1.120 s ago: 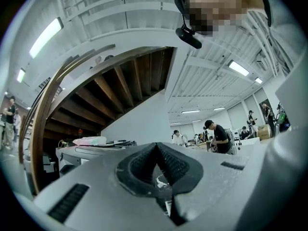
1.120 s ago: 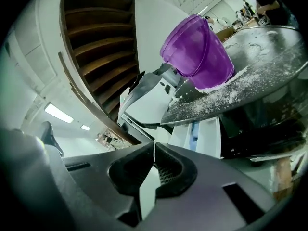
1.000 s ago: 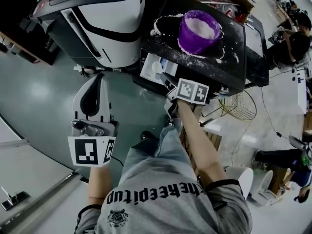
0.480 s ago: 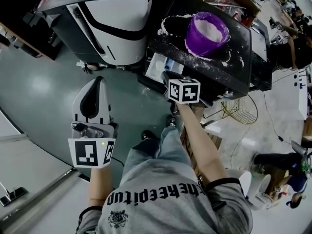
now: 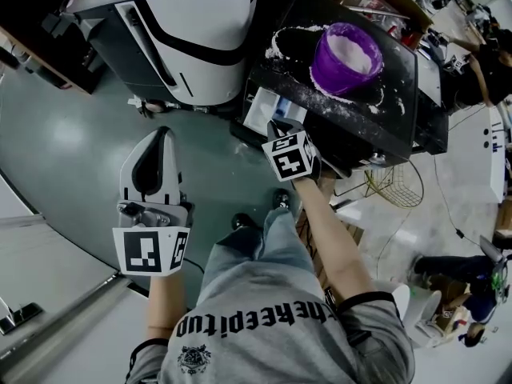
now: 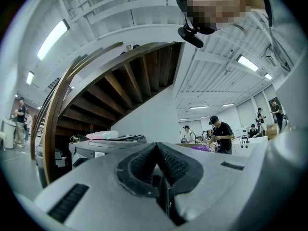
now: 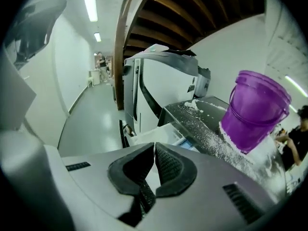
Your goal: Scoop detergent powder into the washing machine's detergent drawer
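Detergent drawer first: the pale, pulled-out plastic detergent drawer (image 5: 260, 106) juts from the front of the black-topped machine (image 5: 396, 78), just above the centre of the head view. In the right gripper view that drawer (image 7: 154, 131) shows directly past the jaw tips.

And the right gripper (image 5: 278, 128) hovers right at the drawer's near edge. Whether it touches, I can't tell. Its jaws (image 7: 154, 147) are pressed together at the tips, with nothing to be seen between the black ribbed pads.

Up on the black top (image 7: 192, 117), upper right of the head view, stands the round purple plastic bucket (image 5: 324, 69) holding white powder. Loose white spilled powder (image 5: 276, 38) is scattered around its base. From the right gripper it looms at the right of the frame (image 7: 252, 117), grains strewn below it (image 7: 216, 138).

Over at the lower left, the left gripper (image 5: 162, 132) hangs above the green floor (image 5: 72, 134), well apart from the drawer. Its jaws (image 6: 156, 146) meet at the tips too, empty.

Beside the drawer, upper left, stands a white machine with a black band (image 5: 200, 22).
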A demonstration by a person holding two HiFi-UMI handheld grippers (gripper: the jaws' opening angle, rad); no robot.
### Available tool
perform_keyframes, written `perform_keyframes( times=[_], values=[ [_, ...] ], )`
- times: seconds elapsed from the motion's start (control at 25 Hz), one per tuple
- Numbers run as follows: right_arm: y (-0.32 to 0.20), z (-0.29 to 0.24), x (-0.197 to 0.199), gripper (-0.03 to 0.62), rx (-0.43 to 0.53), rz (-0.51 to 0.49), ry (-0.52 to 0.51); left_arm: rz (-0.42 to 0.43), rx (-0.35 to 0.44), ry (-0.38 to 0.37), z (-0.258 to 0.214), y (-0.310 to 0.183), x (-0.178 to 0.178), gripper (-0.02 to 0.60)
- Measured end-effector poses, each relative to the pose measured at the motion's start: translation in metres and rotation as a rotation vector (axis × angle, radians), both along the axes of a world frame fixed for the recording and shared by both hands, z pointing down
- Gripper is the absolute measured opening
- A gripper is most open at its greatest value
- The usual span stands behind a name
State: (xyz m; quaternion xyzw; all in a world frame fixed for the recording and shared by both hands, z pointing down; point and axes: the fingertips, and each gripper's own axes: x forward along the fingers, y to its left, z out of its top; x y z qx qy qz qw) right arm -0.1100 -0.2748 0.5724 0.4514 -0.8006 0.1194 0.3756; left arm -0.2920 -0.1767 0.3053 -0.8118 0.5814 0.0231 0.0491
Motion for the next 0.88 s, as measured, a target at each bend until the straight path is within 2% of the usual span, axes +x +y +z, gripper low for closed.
perform_keyframes(
  times=[0.44,0.88],
  values=[
    [0.010,0.013,-0.011,0.006,0.149,-0.260,0.366,-0.007,-0.002,0.002,0.003,0.000,-0.003,0.003],
    [0.015,0.019,-0.016,0.006,0.262,-0.418,0.621,-0.009,0.001,0.008,0.006,0.002,-0.007,0.003]
  ],
)
